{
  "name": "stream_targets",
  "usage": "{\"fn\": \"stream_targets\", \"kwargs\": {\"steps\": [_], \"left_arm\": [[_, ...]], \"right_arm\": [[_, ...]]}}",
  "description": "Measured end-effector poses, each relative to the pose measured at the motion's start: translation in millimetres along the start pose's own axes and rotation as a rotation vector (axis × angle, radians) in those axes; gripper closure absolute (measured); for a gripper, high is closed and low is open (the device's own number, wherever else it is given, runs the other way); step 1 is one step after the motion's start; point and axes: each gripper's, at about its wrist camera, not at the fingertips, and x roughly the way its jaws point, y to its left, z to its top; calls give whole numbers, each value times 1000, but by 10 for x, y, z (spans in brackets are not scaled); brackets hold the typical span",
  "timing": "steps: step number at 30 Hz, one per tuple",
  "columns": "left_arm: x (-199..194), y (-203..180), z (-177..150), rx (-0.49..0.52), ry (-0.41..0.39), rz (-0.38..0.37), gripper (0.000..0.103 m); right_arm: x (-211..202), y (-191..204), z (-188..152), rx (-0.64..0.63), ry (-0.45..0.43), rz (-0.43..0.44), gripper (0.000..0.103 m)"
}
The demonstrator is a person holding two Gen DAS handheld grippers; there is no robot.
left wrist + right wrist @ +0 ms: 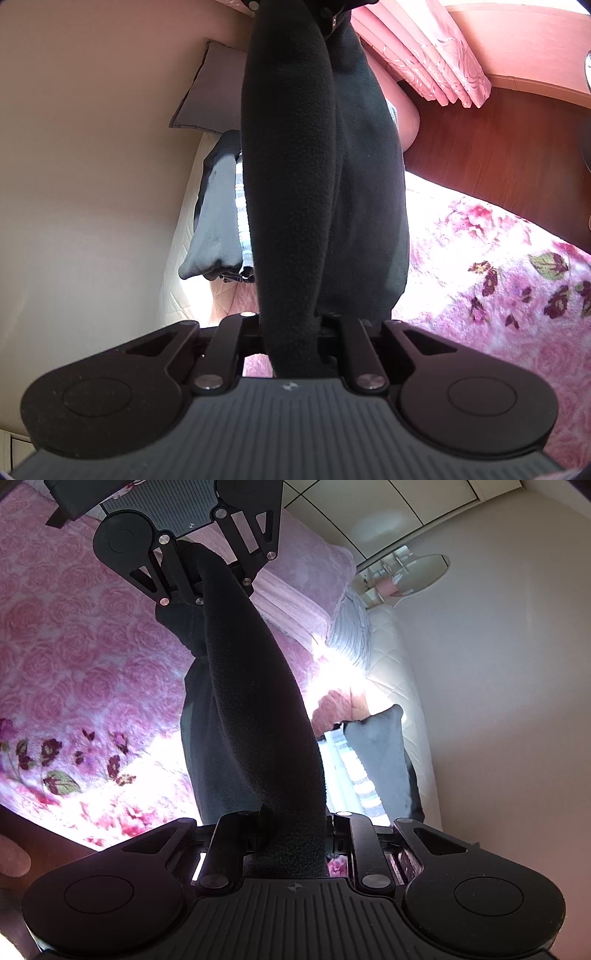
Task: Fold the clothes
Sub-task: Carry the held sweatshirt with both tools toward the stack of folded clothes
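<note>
Fleece garment (317, 177) is hanging stretched between the two grippers, above the bedspread (498, 295). Left gripper (291, 332) is gripping one end; right gripper (291, 834) is gripping the other. In the right wrist view, the left gripper (195, 579) is sitting at the far end of the garment. Folded clothes (373, 760) are lying on the bed beside the wall (498, 701); a pillow (207, 88) is lying beyond them. Curtain (424, 51) is hanging on the opposite side of the garment from the clothes.
</note>
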Motion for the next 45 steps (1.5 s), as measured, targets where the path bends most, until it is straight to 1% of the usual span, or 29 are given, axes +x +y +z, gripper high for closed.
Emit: {"fn": "stream_targets", "kwargs": {"steps": [7,14,18,21,23,29,32,35,38,42,45], "left_arm": [[175,38,129,25,-37,-23,91],[540,201,193,33,-82,-40,91],[792,425,179,32,-105,-37,91],[945,698,178,24,-115,-25,91],[1031,916,176,25,-124,-3,91],[1275,1726,243,-13,-125,87,91],[1498,2099,331,-5,-118,136,91],[1850,2442,441,-32,-91,171,91],[2267,2811,531,-67,-45,208,91],[2881,3369,689,-124,33,255,91],[3309,3782,813,-177,85,298,91]], "right_arm": [[67,-108,-134,19,34,5,86],[286,-349,-195,15,62,24,86],[464,-593,-127,10,72,24,86],[555,-843,-69,5,69,12,85],[610,-1026,-38,6,66,1,85],[707,-1772,36,11,3,-68,85],[850,-2186,-1,7,-34,-101,85],[1111,-2634,-69,3,-76,-119,85],[1429,-3119,-184,-19,-128,-138,85],[1978,-3892,-299,-73,-207,-141,85],[2358,-4449,-378,-105,-258,-169,85]]}}
